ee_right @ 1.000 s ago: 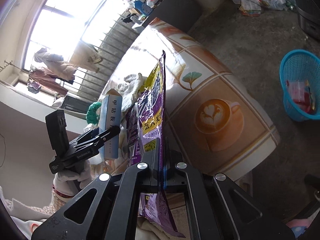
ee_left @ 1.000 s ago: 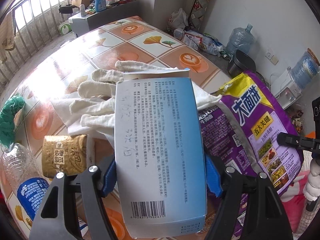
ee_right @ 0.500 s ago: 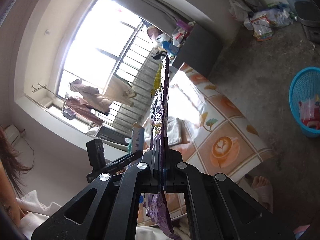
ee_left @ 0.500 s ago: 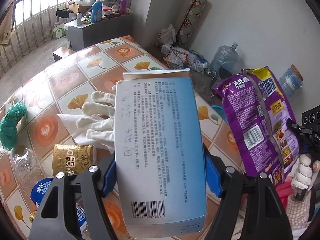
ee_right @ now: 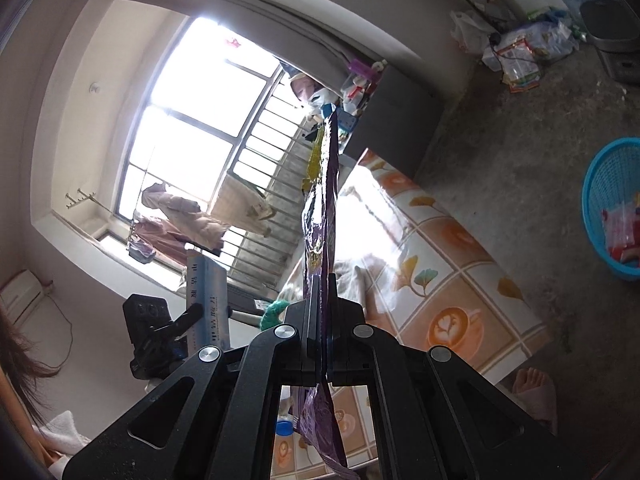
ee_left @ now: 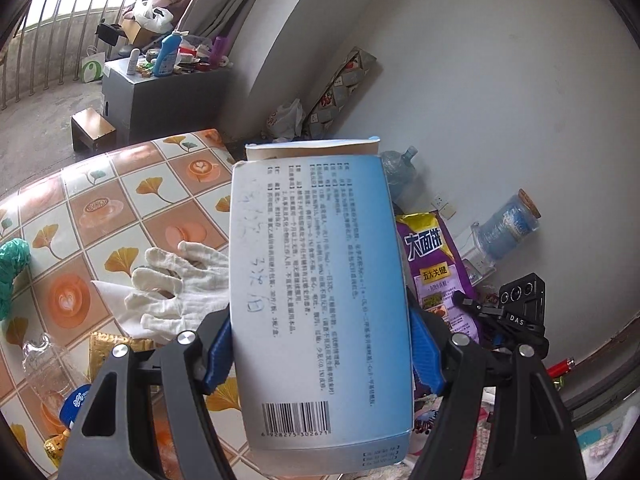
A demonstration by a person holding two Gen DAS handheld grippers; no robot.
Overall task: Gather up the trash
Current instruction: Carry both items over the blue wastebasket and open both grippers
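Jaws of my left gripper [ee_left: 320, 344] clamp a blue-white carton [ee_left: 320, 300] by its long sides, lifted higher off the tiled bench [ee_left: 132, 216] than a second ago, clear air now beneath it. My right gripper [ee_right: 325, 320] pinches the purple snack bag [ee_right: 322, 216] edge-on, beyond the bench's edge. Only the right view shows the blue basket [ee_right: 600, 184] on open floor, far right of those jaws; the left shows white gloves [ee_left: 176, 284] behind the carton.

Tiled-pattern table [ee_left: 132, 200], white gloves [ee_left: 180, 288], green cloth [ee_left: 12, 268], clear bottle [ee_left: 52, 364], gold packet [ee_left: 108, 350]
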